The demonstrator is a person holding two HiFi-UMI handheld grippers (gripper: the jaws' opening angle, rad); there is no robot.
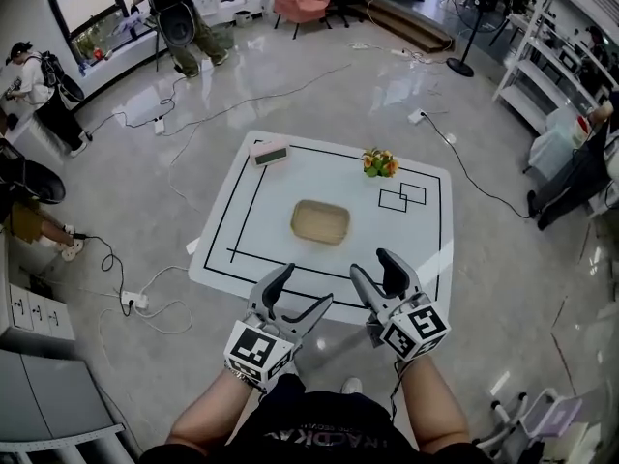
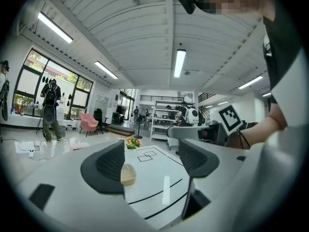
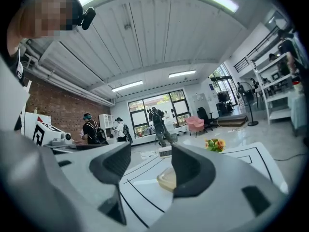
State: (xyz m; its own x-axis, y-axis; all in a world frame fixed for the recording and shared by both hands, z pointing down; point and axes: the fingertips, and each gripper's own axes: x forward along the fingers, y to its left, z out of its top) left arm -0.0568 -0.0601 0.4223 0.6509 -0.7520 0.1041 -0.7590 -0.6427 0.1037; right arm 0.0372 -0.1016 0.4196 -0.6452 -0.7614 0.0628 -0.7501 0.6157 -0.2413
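Holds the left gripper (image 1: 308, 284) and the right gripper (image 1: 369, 263) side by side over the near edge of the white table (image 1: 290, 177), both sets of jaws spread wide around nothing. Sees the shallow beige tray (image 1: 320, 221) ahead between the 2, well apart from both. Finds an orange-and-green bunch (image 1: 380, 163) beyond it ahead of the right gripper, a pink box (image 1: 269, 151) ahead of the left.

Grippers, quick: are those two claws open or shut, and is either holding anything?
Left gripper: open, holding nothing.
Right gripper: open, holding nothing.
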